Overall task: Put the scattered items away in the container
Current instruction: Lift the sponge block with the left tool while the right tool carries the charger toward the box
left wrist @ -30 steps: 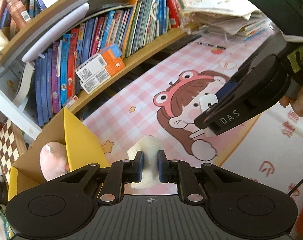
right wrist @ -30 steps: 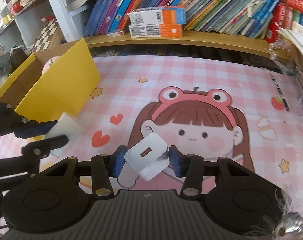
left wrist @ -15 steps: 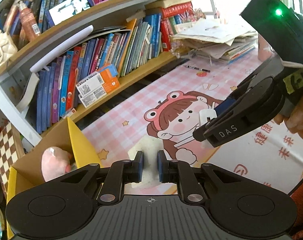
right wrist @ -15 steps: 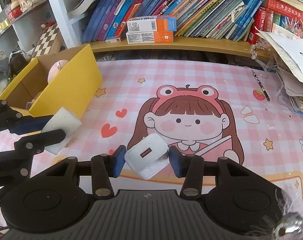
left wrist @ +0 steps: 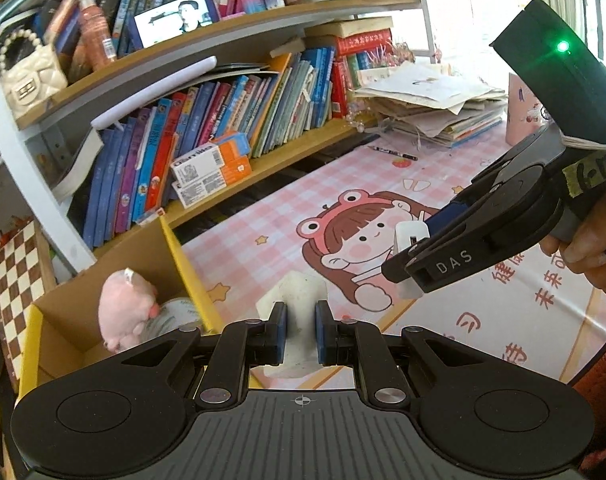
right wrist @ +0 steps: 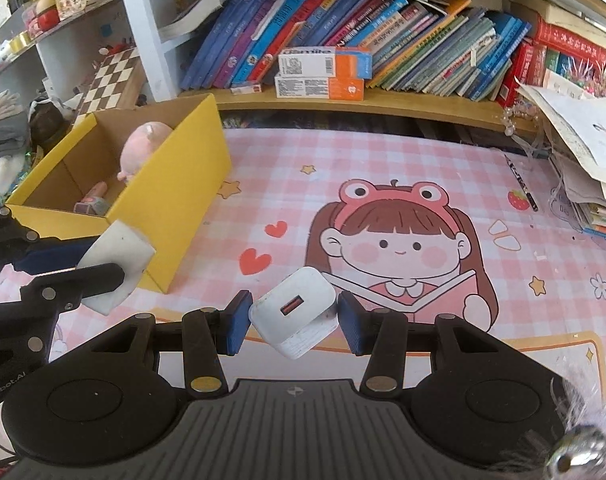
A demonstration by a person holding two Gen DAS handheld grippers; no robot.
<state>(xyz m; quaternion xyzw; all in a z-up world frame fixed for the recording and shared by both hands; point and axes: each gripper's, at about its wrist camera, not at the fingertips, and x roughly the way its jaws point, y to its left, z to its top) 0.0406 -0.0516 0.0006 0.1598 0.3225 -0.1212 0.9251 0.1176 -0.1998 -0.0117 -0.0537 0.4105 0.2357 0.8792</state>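
My left gripper [left wrist: 299,332] is shut on a white sponge block [left wrist: 293,296] and holds it above the pink mat, just right of the yellow cardboard box [left wrist: 183,264]. The block also shows in the right wrist view [right wrist: 117,260], beside the box [right wrist: 183,184]. My right gripper [right wrist: 293,322] is shut on a white USB charger [right wrist: 295,314], held above the mat; the charger shows in the left wrist view [left wrist: 409,236]. The box holds a pink plush toy [right wrist: 143,148] and a small pink item [right wrist: 91,202].
A bookshelf with books and two orange-white boxes [right wrist: 323,74] runs along the back. A paper stack [right wrist: 579,152] and a pen [right wrist: 521,182] lie at the right. A chessboard [right wrist: 111,80] stands behind the box.
Both grippers have risen from the mat with their items still held. The view now takes in more of the shelf and the inside of the box.
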